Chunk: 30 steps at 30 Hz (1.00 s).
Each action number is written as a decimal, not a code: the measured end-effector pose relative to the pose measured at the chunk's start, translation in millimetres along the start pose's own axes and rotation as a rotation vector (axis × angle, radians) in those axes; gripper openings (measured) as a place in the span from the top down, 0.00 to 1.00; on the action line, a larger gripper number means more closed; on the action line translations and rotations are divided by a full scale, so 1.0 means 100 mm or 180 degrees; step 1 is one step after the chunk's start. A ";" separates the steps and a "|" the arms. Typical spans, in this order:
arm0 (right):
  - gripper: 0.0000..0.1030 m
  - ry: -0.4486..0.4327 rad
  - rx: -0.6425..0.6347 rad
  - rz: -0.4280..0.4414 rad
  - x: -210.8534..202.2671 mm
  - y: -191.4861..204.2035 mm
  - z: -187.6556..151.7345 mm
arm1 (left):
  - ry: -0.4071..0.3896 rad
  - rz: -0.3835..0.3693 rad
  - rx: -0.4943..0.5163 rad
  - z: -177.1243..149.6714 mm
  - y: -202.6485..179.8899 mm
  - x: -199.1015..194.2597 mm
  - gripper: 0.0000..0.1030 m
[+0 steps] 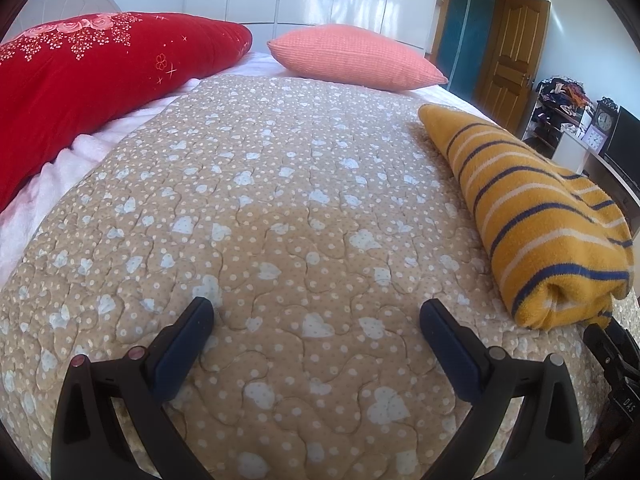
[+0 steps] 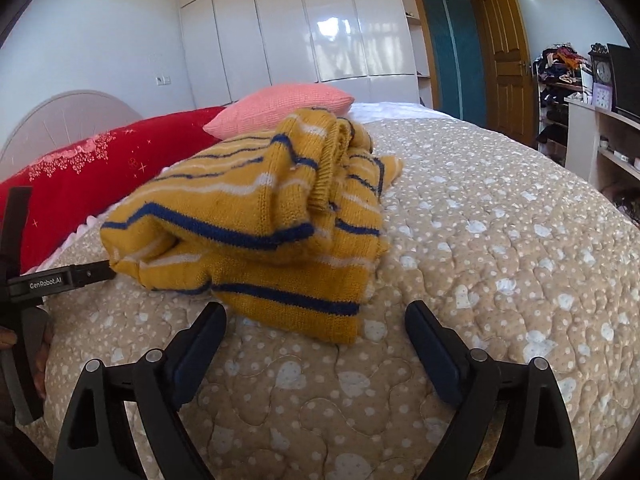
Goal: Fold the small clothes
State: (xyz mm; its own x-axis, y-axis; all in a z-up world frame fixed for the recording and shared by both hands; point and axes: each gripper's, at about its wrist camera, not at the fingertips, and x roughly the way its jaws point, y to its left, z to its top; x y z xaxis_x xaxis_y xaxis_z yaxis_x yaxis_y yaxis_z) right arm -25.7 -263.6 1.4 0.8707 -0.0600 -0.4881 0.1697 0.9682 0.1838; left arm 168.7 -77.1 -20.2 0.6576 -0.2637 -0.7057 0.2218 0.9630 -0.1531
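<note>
A yellow knit sweater with blue and white stripes lies folded in a thick bundle on the beige quilted bedspread. In the left wrist view the sweater (image 1: 536, 216) lies to the right of my left gripper (image 1: 316, 314), which is open and empty over bare quilt (image 1: 260, 200). In the right wrist view the sweater (image 2: 264, 216) lies just ahead of my right gripper (image 2: 316, 316), which is open and empty, its fingertips a little short of the sweater's near edge. The left gripper's body (image 2: 60, 278) shows at the left edge there.
A red floral pillow (image 1: 80, 80) and a pink pillow (image 1: 356, 56) lie at the head of the bed. White wardrobes, a wooden door (image 2: 508, 56) and a shelf unit with clocks (image 2: 600, 76) stand beyond the bed on the right.
</note>
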 end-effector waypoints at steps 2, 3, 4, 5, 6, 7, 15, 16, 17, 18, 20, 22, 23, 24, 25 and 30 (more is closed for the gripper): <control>0.09 -0.0003 -0.0014 -0.0015 -0.01 0.01 -0.02 | -0.0002 -0.0001 -0.0002 0.00 0.00 0.00 0.01; 0.09 -0.0007 -0.0018 -0.0018 -0.01 0.01 -0.02 | -0.0003 -0.0002 -0.0002 0.00 0.00 0.00 0.01; 0.09 -0.0011 -0.0019 -0.0019 0.01 0.04 -0.01 | -0.0006 -0.0004 -0.0006 0.00 0.00 0.00 0.00; 0.09 -0.0017 -0.0018 -0.0016 0.01 0.05 -0.02 | -0.0009 -0.0004 -0.0009 0.00 0.00 0.00 0.01; 0.09 -0.0021 -0.0016 -0.0011 0.03 0.03 -0.02 | -0.0011 -0.0004 -0.0012 0.00 0.00 -0.01 0.01; 0.09 -0.0027 -0.0014 -0.0009 0.03 0.04 -0.01 | -0.0015 -0.0005 -0.0015 0.00 0.00 -0.01 0.00; 0.09 -0.0063 -0.0003 -0.0018 0.01 0.04 -0.03 | -0.0049 -0.0031 -0.0072 -0.02 0.02 -0.04 0.01; 0.09 -0.0081 0.0005 -0.0012 0.00 0.04 -0.04 | -0.0052 -0.0013 -0.0077 -0.02 0.01 -0.05 0.00; 0.09 -0.0102 0.0014 0.0001 -0.01 0.03 -0.05 | -0.0058 0.0007 -0.0080 -0.02 0.01 -0.05 0.00; 0.09 -0.0120 0.0022 0.0015 -0.01 0.02 -0.05 | -0.0069 0.0034 -0.0079 -0.03 0.01 -0.06 0.01; 0.09 -0.0160 0.0043 0.0056 -0.04 -0.01 -0.07 | -0.0079 0.0116 -0.0065 -0.05 -0.01 -0.08 0.00; 0.09 -0.0188 0.0052 0.0084 -0.06 -0.02 -0.09 | -0.0069 0.0166 -0.0045 -0.06 -0.03 -0.08 0.00; 0.09 -0.0201 0.0049 0.0092 -0.06 -0.02 -0.10 | -0.0051 0.0170 -0.0037 -0.06 -0.03 -0.08 0.00; 0.09 -0.0211 0.0046 0.0097 -0.07 -0.02 -0.10 | -0.0030 0.0169 -0.0038 -0.05 -0.03 -0.08 0.00; 0.09 -0.0222 0.0041 0.0102 -0.08 -0.02 -0.11 | -0.0010 0.0164 -0.0043 -0.05 -0.03 -0.07 0.00; 0.09 -0.0277 -0.0005 0.0096 -0.12 -0.02 -0.16 | 0.0025 0.0227 -0.0006 -0.04 -0.04 -0.05 0.00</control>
State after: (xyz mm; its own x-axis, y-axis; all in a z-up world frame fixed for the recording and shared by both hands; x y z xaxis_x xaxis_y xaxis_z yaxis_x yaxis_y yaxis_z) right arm -43.3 -260.8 -6.8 0.9122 -0.0515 -0.4064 0.1421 0.9702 0.1960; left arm 161.9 -79.6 -19.0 0.6660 -0.1938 -0.7204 0.1732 0.9794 -0.1033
